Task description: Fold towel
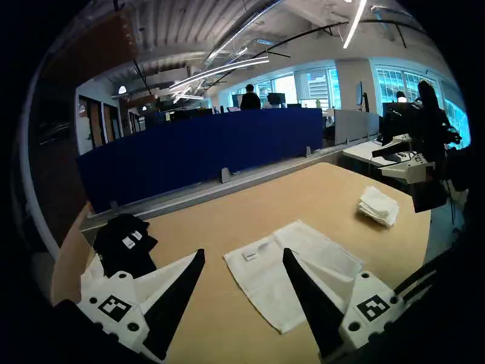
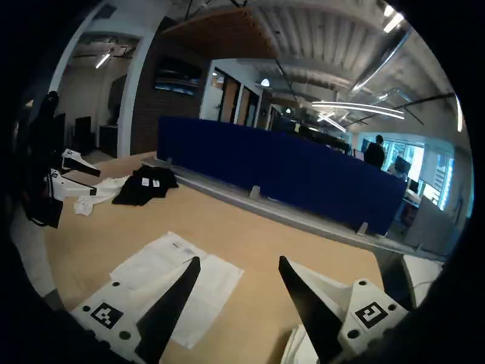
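One flat towel (image 1: 262,284); left gripper (image 1: 242,251), right gripper (image 2: 239,259) spread.

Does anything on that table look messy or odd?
Only the black cloth lies crumpled near the edge of the table, against a rumpled white cloth; the white towel lies flat, with a folded towel beyond it.
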`<action>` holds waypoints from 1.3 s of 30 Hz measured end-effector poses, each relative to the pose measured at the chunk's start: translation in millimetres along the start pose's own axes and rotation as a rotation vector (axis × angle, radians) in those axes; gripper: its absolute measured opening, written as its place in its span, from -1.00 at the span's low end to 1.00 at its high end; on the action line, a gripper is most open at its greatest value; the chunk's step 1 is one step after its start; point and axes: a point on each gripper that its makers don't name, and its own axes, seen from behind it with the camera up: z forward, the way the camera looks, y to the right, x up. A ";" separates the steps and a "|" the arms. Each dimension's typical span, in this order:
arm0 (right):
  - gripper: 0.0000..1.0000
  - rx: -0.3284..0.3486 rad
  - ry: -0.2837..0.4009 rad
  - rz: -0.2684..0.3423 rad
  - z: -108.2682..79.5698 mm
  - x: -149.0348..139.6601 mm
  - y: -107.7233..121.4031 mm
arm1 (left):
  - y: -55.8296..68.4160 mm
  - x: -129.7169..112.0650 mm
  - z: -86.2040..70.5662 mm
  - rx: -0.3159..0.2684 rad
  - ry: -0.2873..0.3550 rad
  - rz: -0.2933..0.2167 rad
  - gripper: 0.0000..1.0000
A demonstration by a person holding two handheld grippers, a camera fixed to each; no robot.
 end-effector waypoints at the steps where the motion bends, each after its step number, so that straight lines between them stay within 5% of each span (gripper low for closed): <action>1: 1.00 0.004 -0.009 0.002 1.9 -5.9 -1.9 | 1.3 -6.1 1.5 -0.004 -0.009 0.002 0.91; 23: 1.00 0.086 -0.178 -0.015 34.7 -118.3 -50.9 | 37.0 -129.9 25.2 -0.099 -0.217 0.011 0.92; 39: 1.00 0.148 -0.325 -0.011 33.9 -195.7 -74.3 | 59.3 -191.4 35.4 -0.168 -0.370 0.001 0.91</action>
